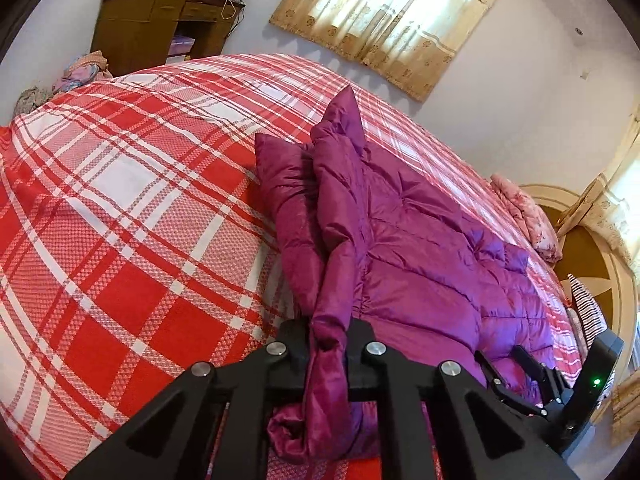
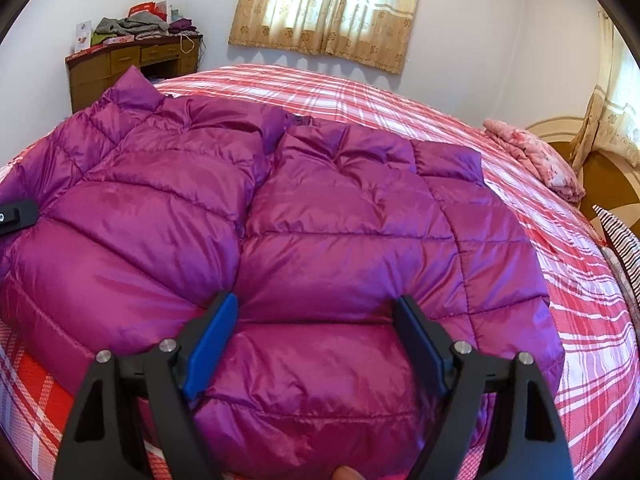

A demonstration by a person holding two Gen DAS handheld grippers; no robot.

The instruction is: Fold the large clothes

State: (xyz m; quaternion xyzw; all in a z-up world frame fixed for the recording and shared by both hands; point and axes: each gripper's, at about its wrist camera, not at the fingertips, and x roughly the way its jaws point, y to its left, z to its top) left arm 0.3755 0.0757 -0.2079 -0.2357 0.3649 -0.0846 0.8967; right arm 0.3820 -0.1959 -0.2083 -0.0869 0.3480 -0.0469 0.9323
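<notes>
One bed (image 2: 520,128) fills both views, red-and-white plaid cover. On it I see the purple quilted down jacket (image 2: 320,220), spread across centre to 9 o'clock in the right wrist view. A wooden desk (image 1: 136,28) piled with clothes stands at 11 o'clock by the wall. My left gripper (image 1: 330,340) is clamped on a fold of the jacket's edge, fabric bunched between its fingers. My right gripper (image 2: 316,320) hangs spread wide over the jacket's lower panel, gripping nothing.
</notes>
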